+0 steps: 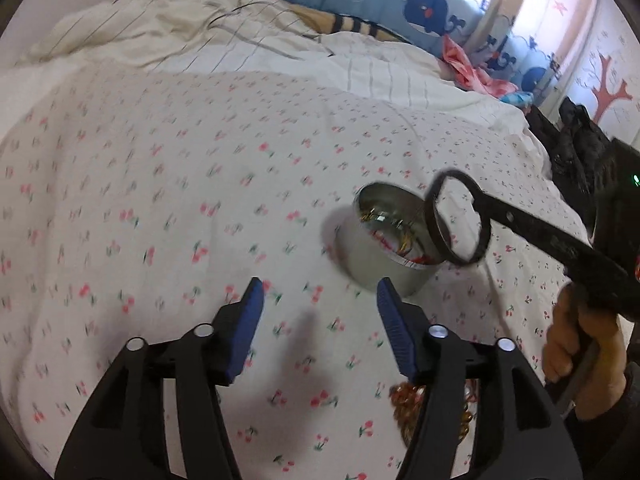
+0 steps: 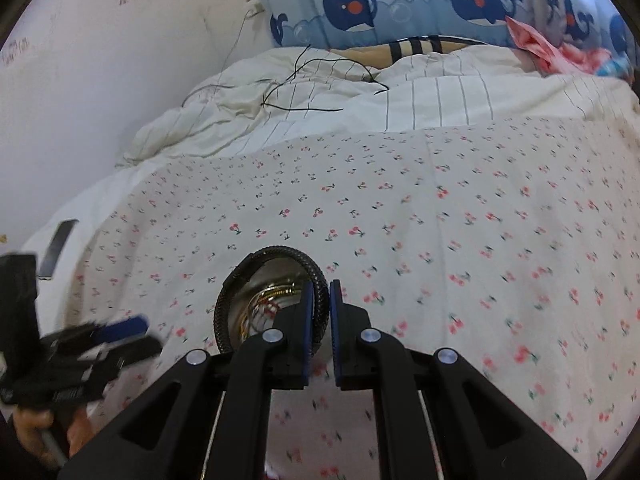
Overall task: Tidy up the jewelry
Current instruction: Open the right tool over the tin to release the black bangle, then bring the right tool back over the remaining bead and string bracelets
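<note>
A: On a bed [image 2: 440,208] with cherry-print bedding, the right gripper [image 2: 319,300] has its jaws clamped on the rim of a black bangle [image 2: 224,300], held directly above an open metal tin [image 1: 372,256]. Where does the tin lie from the jaws?

B: Straight under and just ahead of them in the right wrist view. The bangle's ring hangs roughly flat over the tin's mouth, and gold and red jewelry already in the tin shows through the ring. The move ahead looks to be a release into the tin, so it turns on the ring sitting over the opening rather than over the tin's wall.

A: And the left gripper [image 1: 320,300]?

B: Jaws apart, nothing between them, above the bedding with the tin just beyond its right finger. A heap of gold chain [image 1: 404,404] lies on the bed near it, partly hidden behind that finger. So the left is the nearer hand for that heap; the right is occupied.

A: Any writing to read?

B: None legible. The tin's outside looks plain. The whale-print bumper [image 2: 400,4] behind the bed carries pictures only.
</note>
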